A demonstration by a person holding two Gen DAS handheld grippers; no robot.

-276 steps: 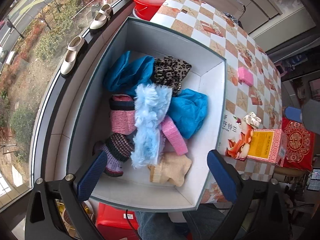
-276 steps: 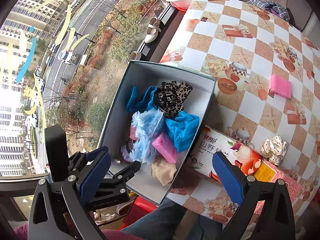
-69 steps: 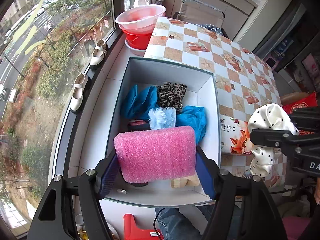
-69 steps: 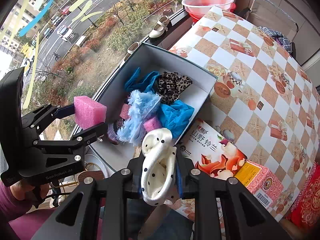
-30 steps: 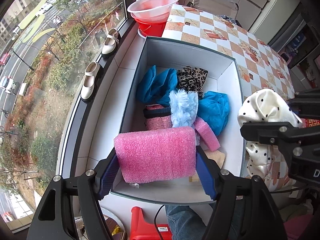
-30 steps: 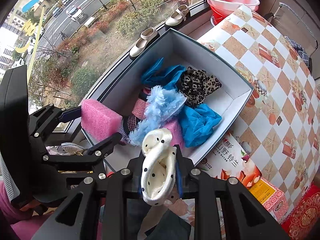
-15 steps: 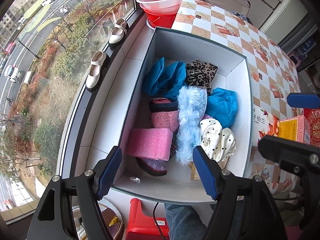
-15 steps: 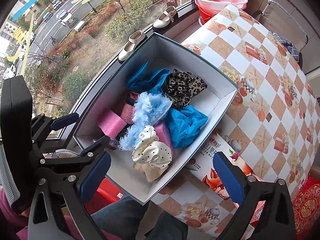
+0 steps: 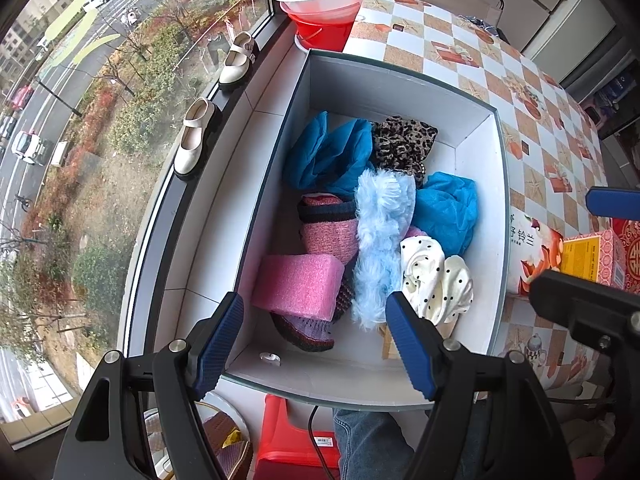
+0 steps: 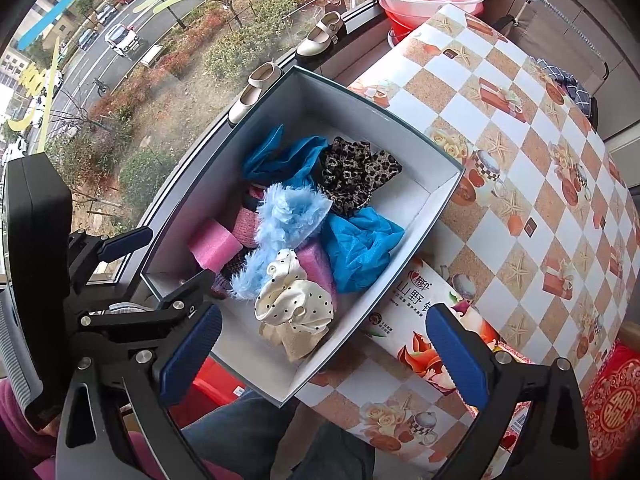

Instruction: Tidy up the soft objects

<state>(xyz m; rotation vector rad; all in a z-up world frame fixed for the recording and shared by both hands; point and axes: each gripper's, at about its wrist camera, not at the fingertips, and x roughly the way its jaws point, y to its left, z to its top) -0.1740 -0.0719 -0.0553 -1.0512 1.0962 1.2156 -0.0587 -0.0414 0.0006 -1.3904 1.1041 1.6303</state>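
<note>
While pink foam [image 9: 298, 286], polka-dot cloth [image 10: 294, 302] lie in box [image 9: 400, 96], both hand-held grippers gape wide, empty.

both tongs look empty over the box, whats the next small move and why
Probably lift both tongs clear of the box. The pink foam block and polka-dot cloth already lie inside, and no soft item shows on the checkered table.

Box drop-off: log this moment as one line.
left gripper: open, empty | right gripper: open, empty | pink foam block, polka-dot cloth: in box
</note>
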